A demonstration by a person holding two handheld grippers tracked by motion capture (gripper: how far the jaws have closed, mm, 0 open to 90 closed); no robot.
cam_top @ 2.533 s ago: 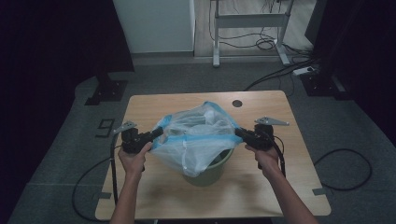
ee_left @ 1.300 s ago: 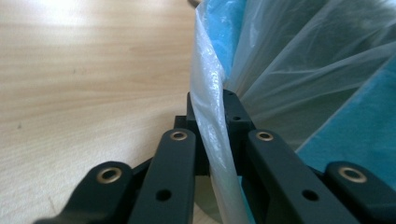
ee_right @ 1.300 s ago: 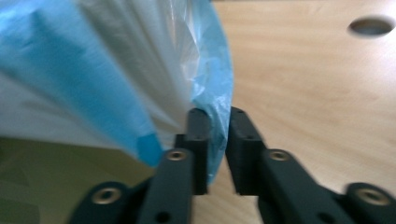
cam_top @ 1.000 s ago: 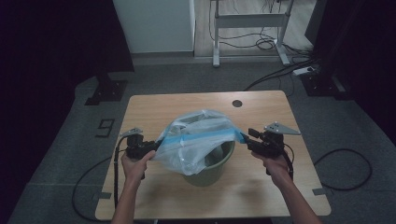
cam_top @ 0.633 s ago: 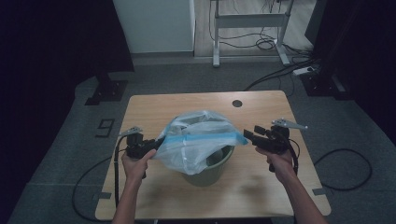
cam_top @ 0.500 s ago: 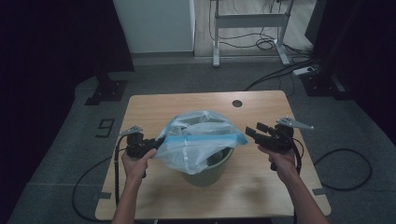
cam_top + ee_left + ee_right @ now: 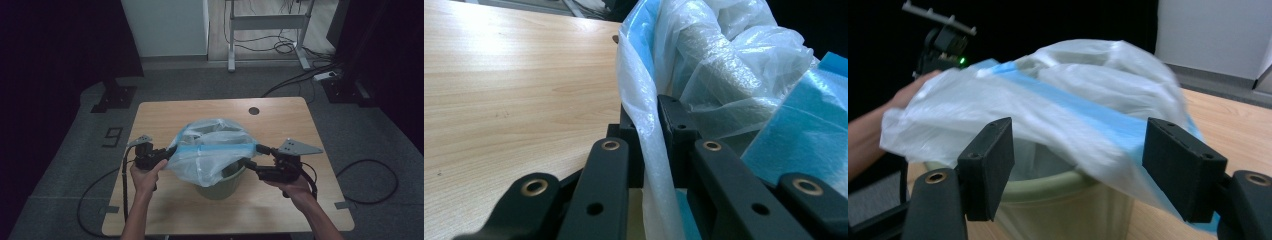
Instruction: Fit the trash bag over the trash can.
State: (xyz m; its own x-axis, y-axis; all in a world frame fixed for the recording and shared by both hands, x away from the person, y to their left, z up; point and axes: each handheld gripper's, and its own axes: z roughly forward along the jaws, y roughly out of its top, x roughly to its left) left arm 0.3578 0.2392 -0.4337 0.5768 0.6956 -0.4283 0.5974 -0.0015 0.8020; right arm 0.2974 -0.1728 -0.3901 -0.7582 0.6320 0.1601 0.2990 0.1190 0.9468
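Over the green bin (image 7: 220,186), the left gripper (image 7: 159,155) pinches the blue-banded plastic bag (image 7: 212,155); the right gripper (image 7: 254,160), jaws just spread wide, grips nothing.

High view dim, room edges near black, table (image 7: 165,112) lit from above. Left gripper view bright, tabletop glare at far left. Right gripper view: bag (image 7: 1058,100) motion-blurred, background dark.
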